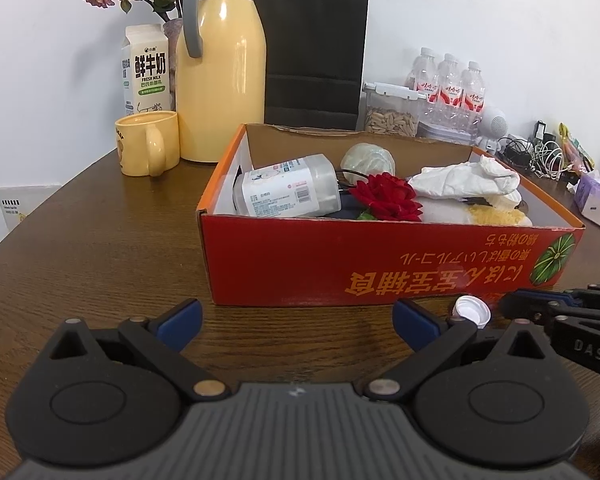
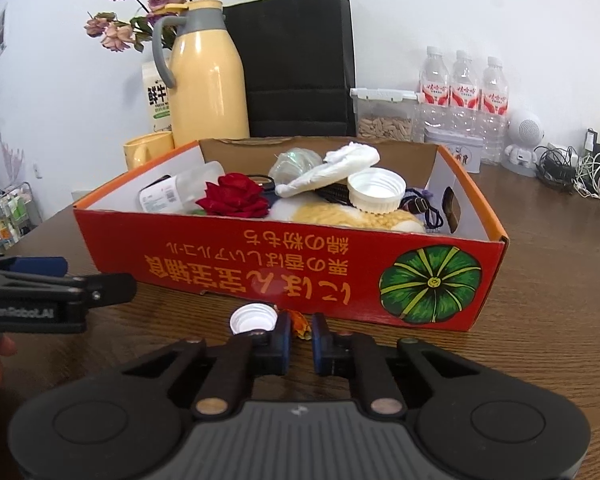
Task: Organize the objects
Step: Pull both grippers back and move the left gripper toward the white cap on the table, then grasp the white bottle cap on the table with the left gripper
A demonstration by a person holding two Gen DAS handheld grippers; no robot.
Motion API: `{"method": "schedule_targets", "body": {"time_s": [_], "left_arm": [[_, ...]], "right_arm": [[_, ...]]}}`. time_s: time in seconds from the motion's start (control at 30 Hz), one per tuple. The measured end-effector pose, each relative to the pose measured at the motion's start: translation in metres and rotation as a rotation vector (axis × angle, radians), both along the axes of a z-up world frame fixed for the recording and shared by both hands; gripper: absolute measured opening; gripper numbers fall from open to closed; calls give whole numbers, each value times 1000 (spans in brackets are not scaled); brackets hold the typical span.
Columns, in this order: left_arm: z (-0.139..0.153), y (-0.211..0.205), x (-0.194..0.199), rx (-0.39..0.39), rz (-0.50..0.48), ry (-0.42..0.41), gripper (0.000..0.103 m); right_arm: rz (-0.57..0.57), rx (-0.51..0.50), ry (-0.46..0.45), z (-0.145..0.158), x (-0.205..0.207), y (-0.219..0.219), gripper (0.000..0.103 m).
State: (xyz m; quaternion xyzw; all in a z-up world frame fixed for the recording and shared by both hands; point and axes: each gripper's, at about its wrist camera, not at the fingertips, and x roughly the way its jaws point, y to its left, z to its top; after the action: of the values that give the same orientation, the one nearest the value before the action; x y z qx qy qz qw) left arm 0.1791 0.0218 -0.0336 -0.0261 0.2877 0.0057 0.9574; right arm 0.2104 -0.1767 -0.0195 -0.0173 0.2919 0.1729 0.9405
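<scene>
A red cardboard box [image 1: 380,256] stands on the brown table, also in the right wrist view [image 2: 260,268]. It holds a plastic jar [image 1: 288,190], a red rose [image 1: 388,196], a crumpled white cloth [image 1: 464,178] and a large white lid [image 2: 376,192]. A small white bottle cap [image 2: 252,317] lies on the table before the box, also in the left wrist view [image 1: 471,310]. My right gripper [image 2: 300,328] is nearly shut around a small orange scrap [image 2: 300,322] beside the cap. My left gripper [image 1: 298,322] is open and empty, in front of the box.
Behind the box stand a yellow thermos [image 1: 220,76], a yellow mug [image 1: 148,142], a milk carton [image 1: 146,68], a black paper bag [image 1: 312,44], a seed container [image 1: 392,110] and water bottles [image 1: 448,84]. Cables [image 1: 540,156] and tissues [image 1: 596,200] lie at the right.
</scene>
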Motion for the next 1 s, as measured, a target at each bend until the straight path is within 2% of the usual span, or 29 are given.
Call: {"method": "schedule_targets", "body": {"time_s": [0.47, 1.0], "left_arm": [[-3, -12, -2, 48, -6, 1, 103], [-12, -76, 7, 67, -111, 58, 103]], "right_arm": [[-25, 55, -52, 8, -18, -26, 9], [-76, 74, -83, 10, -19, -68, 9]]}}
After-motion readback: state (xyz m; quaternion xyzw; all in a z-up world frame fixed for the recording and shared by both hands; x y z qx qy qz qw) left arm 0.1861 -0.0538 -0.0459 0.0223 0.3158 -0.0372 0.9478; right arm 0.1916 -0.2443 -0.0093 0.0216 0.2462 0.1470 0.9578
